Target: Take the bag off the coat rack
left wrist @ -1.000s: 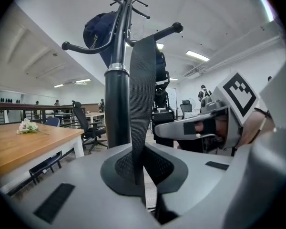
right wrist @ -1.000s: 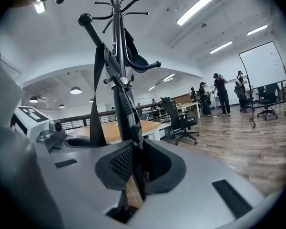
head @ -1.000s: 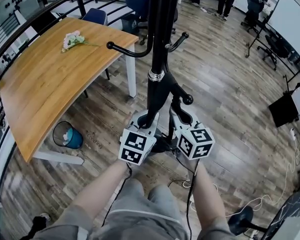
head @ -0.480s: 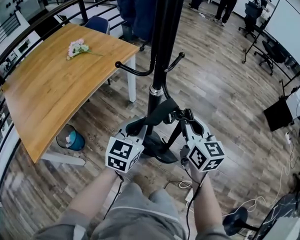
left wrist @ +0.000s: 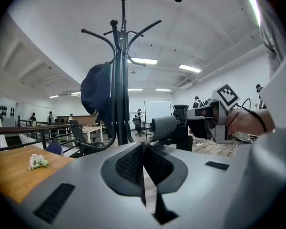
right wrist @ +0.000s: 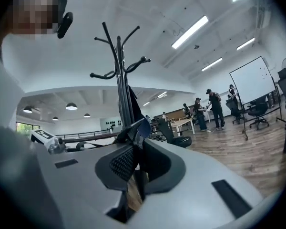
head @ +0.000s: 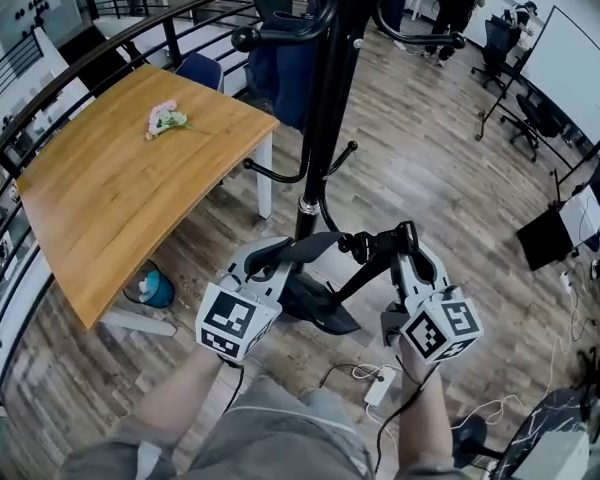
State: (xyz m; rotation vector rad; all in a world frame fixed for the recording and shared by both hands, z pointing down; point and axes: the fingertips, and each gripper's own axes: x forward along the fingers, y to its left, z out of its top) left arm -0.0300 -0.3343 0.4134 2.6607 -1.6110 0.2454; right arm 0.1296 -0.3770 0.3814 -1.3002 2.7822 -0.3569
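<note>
Both left gripper and right gripper fingers closed (empty), bag on coat rack, bin holding litter.

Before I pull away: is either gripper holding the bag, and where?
Nothing held: left gripper and right gripper shut, empty; bag hangs on coat rack.

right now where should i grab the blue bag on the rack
Probably its top, where the blue bag hangs against the coat rack pole. In the left gripper view it bulges to the pole's left, so come from that side and lift upward, since the rack's arms turn up.
</note>
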